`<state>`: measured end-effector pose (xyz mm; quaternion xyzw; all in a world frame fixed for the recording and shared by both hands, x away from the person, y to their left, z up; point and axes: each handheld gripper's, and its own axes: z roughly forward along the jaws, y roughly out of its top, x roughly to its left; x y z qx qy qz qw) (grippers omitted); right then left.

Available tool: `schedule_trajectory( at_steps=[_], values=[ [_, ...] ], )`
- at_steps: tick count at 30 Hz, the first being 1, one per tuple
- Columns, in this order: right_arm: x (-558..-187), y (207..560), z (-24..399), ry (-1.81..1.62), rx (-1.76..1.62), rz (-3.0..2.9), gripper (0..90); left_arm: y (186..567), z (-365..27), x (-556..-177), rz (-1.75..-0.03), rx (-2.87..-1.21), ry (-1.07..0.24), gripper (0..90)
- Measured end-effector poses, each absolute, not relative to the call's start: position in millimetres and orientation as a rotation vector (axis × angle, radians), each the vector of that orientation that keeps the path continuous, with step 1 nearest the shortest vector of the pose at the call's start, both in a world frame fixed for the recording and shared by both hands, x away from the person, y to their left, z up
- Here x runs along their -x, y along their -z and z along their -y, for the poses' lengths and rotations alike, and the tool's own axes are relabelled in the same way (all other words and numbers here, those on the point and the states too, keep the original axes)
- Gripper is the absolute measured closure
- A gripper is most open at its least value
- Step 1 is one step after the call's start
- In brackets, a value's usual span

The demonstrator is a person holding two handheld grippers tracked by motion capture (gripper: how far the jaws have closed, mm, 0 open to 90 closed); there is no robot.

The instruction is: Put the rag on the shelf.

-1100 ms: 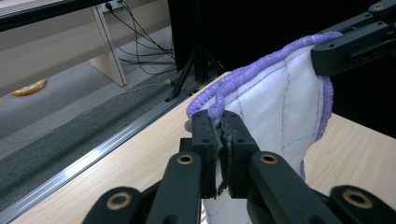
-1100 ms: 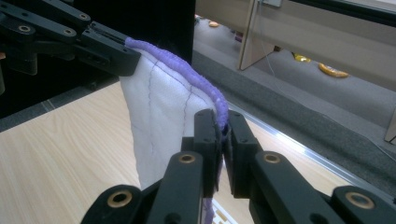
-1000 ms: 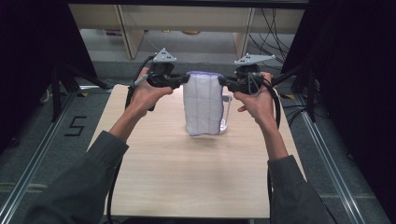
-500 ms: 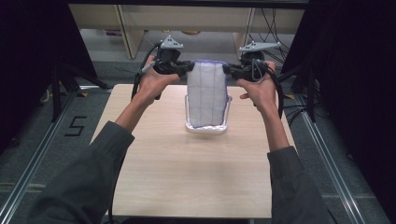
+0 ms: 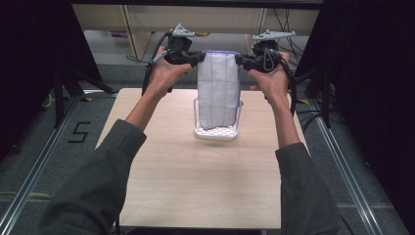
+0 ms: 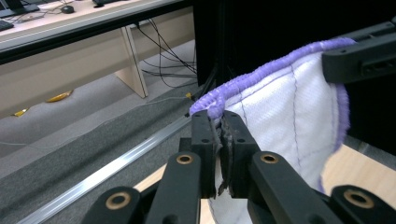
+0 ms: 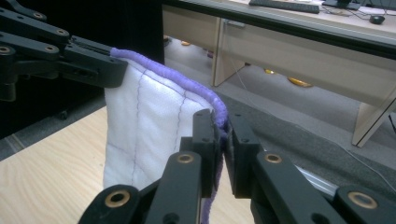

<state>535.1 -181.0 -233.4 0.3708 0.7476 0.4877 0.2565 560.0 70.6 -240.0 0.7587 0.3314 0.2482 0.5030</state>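
Cloth, a white quilted rectangle with purple stitched edging (image 5: 217,93), hangs upright above the far half of the light wooden table (image 5: 186,181). Left gripper (image 5: 196,58) jaws are clamped on its upper left corner; right gripper (image 5: 241,59) jaws are clamped on its upper right corner. Its lower edge hangs in a white perforated plastic basket (image 5: 216,132) on the tabletop

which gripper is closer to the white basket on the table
Neither clearly. The left gripper and right gripper each pinch a top corner of the quilted cloth, high above the white basket, one on each side, about equally far.
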Motion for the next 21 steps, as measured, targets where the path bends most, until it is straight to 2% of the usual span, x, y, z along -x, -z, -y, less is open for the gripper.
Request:
schedule_trajectory(
  at_steps=[11, 21],
  values=[
    [-576.4, 262.3, 175.8, -1.255, -1.109, -2.0, 83.1, 269.0, -66.3, -595.0, -0.865, -1.804, -0.589, 83.3],
    [-586.0, 277.1, 174.8, -1.211, -1.172, -1.999, 83.1, 286.9, -62.0, -611.0, -0.894, -1.814, -0.553, 82.6]
  ],
)
